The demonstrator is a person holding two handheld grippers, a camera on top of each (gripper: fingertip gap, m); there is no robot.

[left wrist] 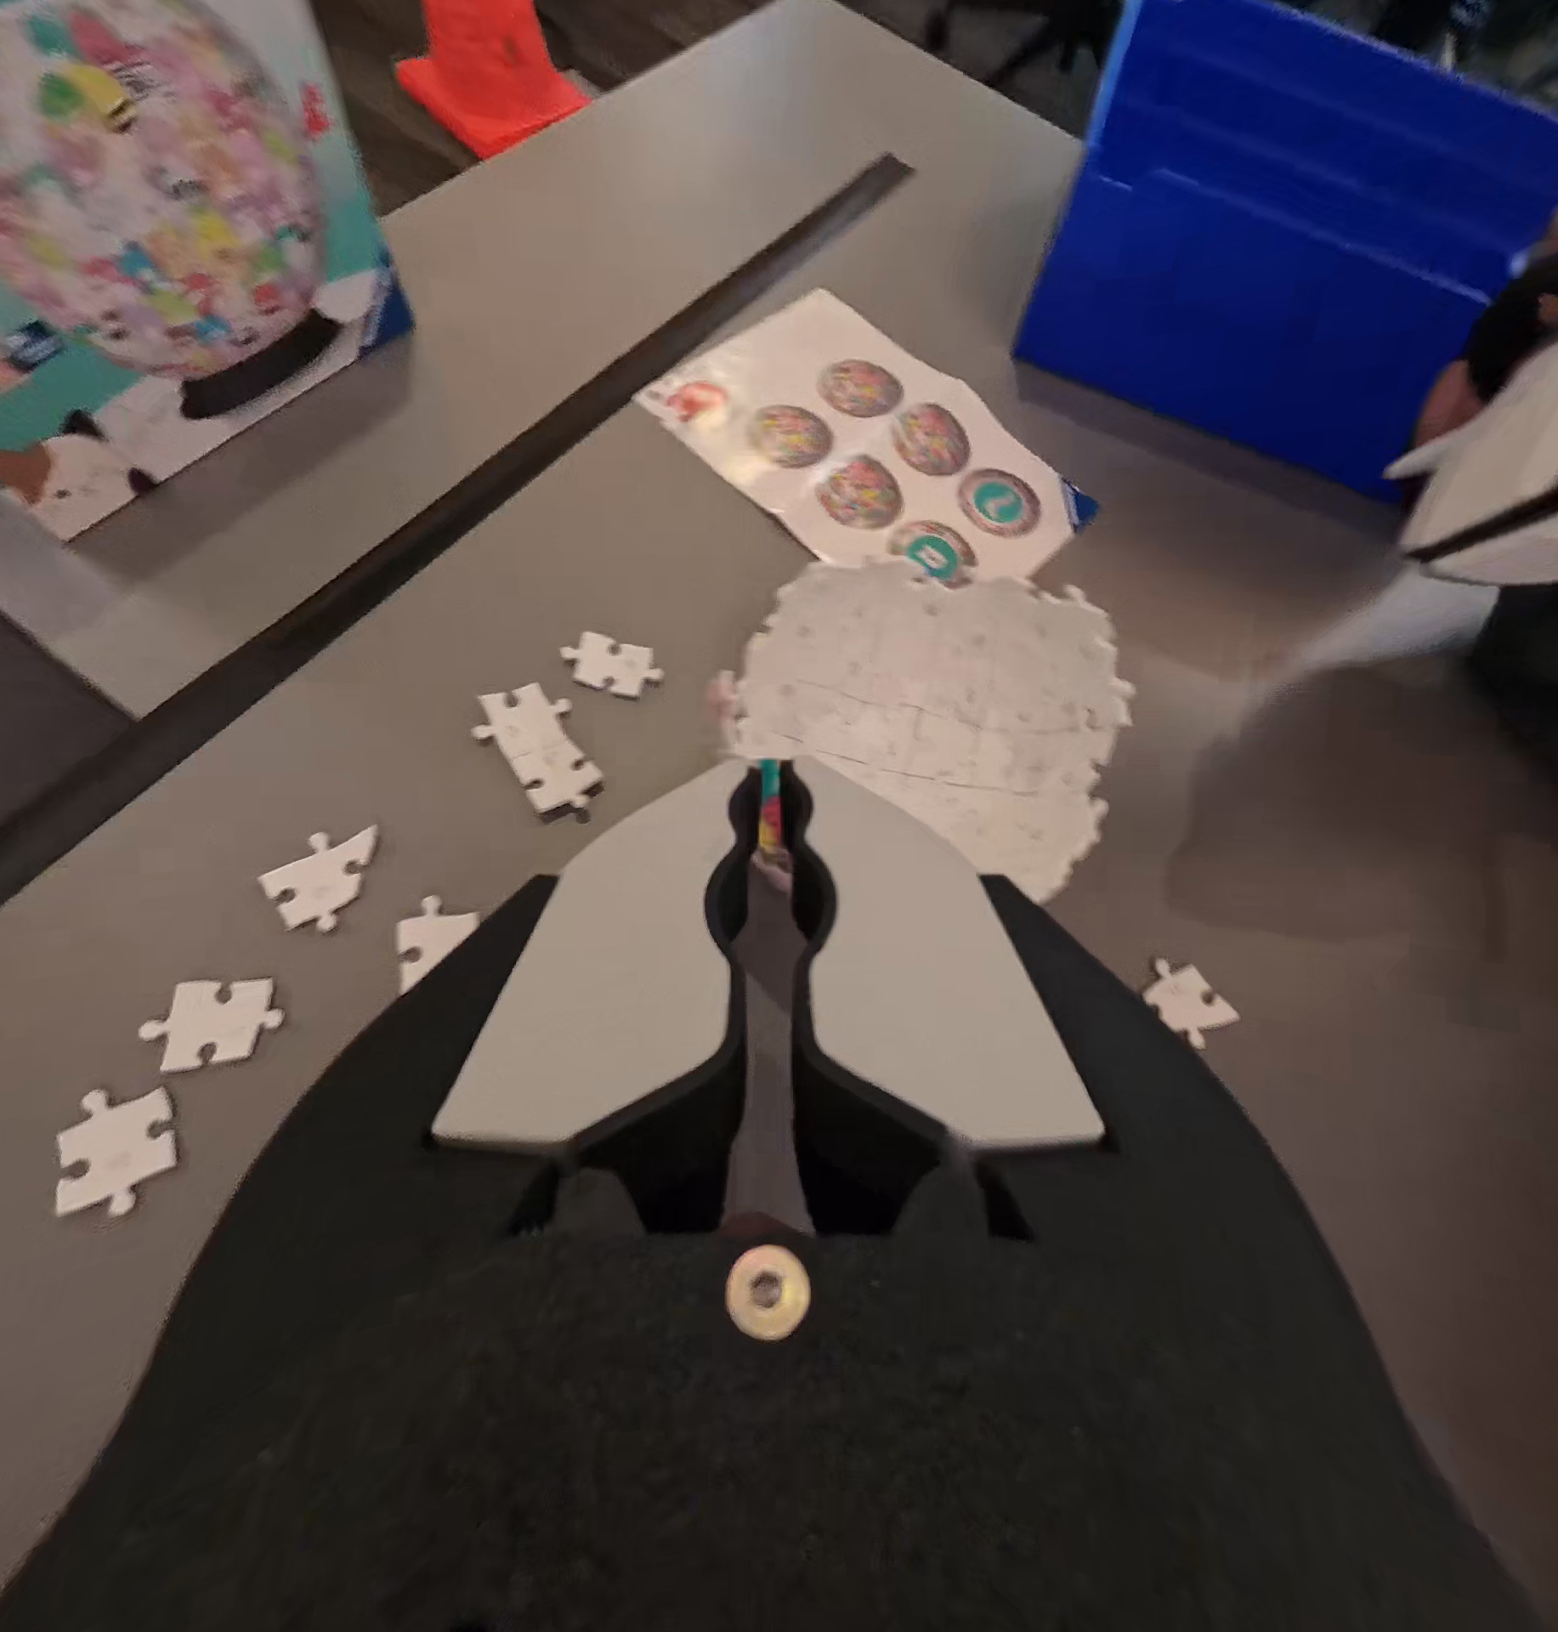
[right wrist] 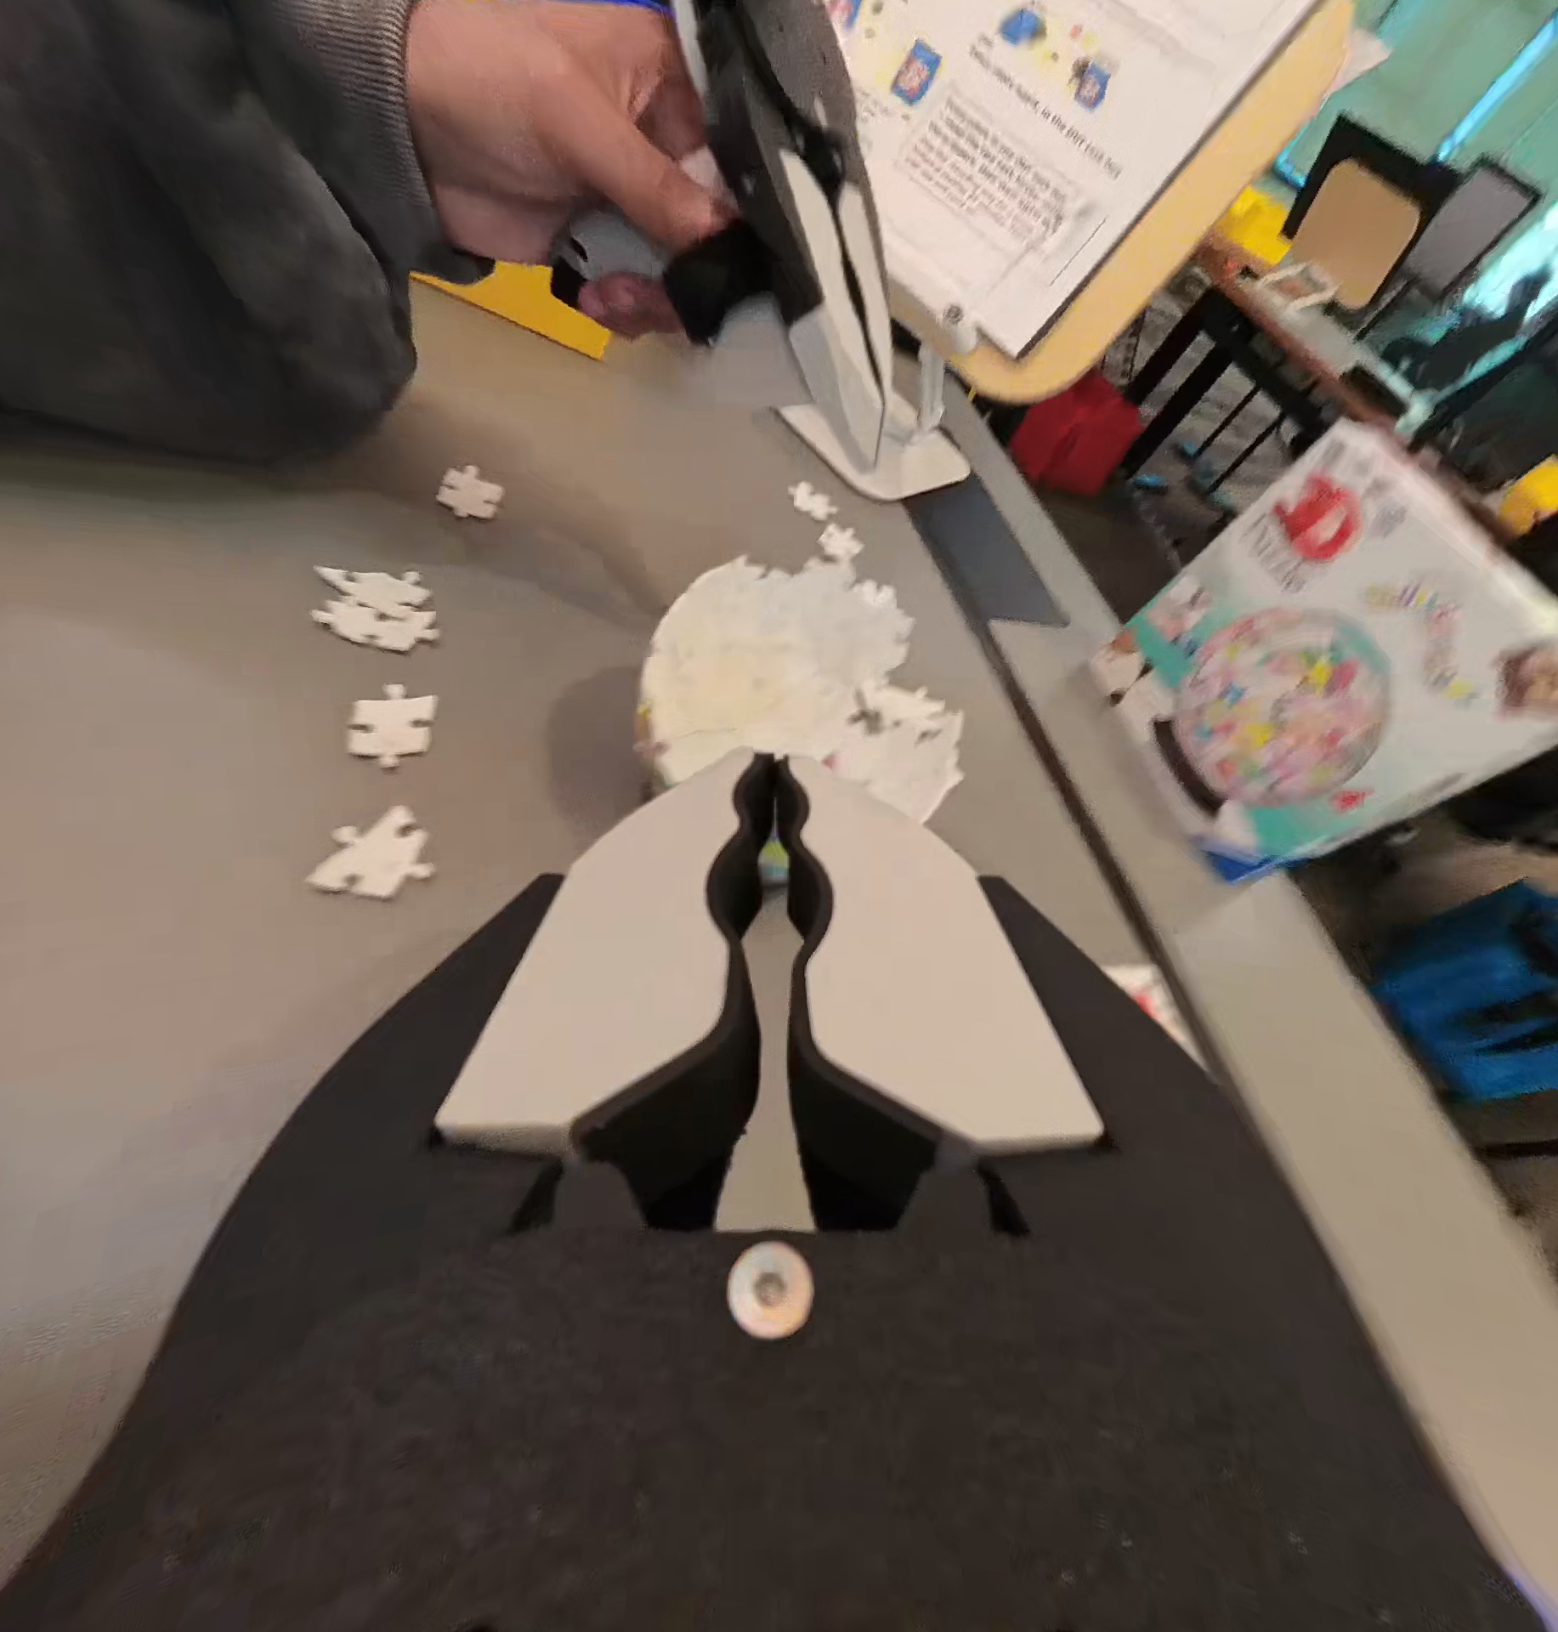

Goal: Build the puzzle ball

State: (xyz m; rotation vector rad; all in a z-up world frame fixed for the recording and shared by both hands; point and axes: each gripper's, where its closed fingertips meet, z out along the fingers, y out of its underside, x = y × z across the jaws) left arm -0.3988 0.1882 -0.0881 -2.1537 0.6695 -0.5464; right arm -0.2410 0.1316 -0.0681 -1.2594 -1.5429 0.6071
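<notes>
The part-built puzzle ball (left wrist: 934,698) lies on the grey table (left wrist: 510,291) as a curved shell, white inner side up. My left gripper (left wrist: 771,782) is shut on a puzzle piece (left wrist: 770,808), seen edge-on with a teal and red printed face, just in front of the shell's near rim. My right gripper (right wrist: 773,775) is shut, with nothing visible between its tips, and hovers short of the shell (right wrist: 757,662). It shows at the right edge of the left wrist view (left wrist: 1499,503). Loose white pieces (left wrist: 541,751) lie to the left.
The puzzle's box (left wrist: 139,265) stands at the far left and an instruction sheet (left wrist: 863,442) lies behind the shell. A blue box (left wrist: 1287,247) stands at the back right. A document stand (right wrist: 1066,159) rises behind the left gripper (right wrist: 846,353), held by a hand (right wrist: 545,124). More loose pieces (right wrist: 391,724) lie left. Some 15 cm of space lies between my two pairs of fingers.
</notes>
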